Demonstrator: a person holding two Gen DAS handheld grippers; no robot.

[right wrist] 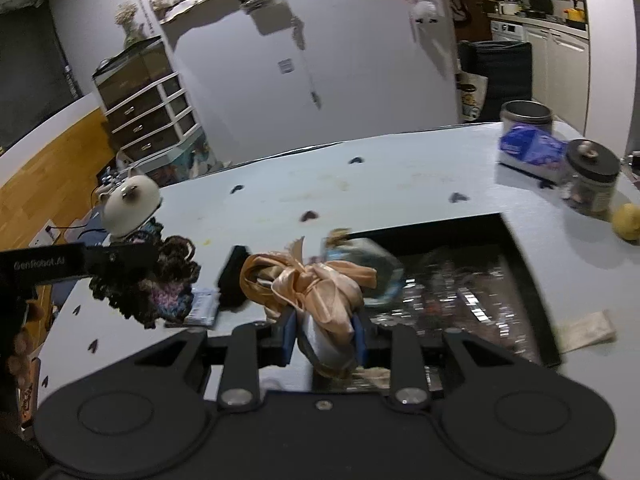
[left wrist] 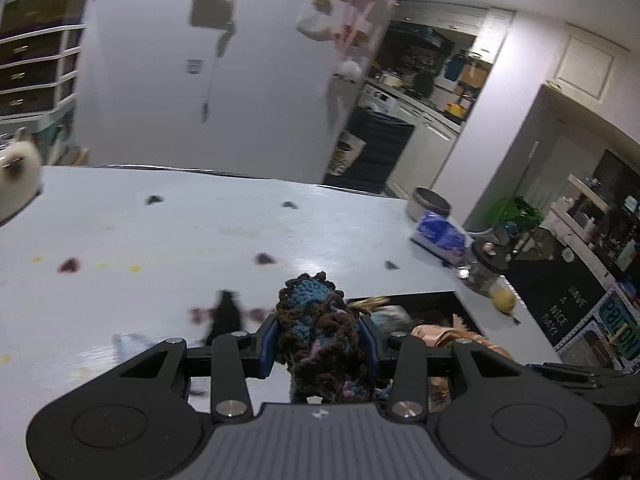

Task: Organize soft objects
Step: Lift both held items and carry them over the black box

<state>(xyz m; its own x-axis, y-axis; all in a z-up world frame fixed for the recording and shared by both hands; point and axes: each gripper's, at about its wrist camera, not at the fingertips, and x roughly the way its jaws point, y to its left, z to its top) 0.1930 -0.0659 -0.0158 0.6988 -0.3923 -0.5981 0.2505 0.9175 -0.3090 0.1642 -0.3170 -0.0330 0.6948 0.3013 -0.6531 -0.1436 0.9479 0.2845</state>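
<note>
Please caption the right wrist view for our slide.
Right gripper clamps a peach satin ribbon above a black tray.

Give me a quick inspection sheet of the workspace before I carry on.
Surface: pale table with small dark heart marks and yellowish stains.
Job's things: dark crochet piece held in the left claw; peach satin ribbon held in the right claw; black tray below, contents blurred.
Clutter: metal tin, blue packet, black-lidded jar, lemon, white rounded object at the table's far left edge.
Grippers: both claws shut on their items, raised above the table.
Cables: thin cables on the floor beside the table.
Surroundings: drawer unit, white wall, kitchen counter.
</note>
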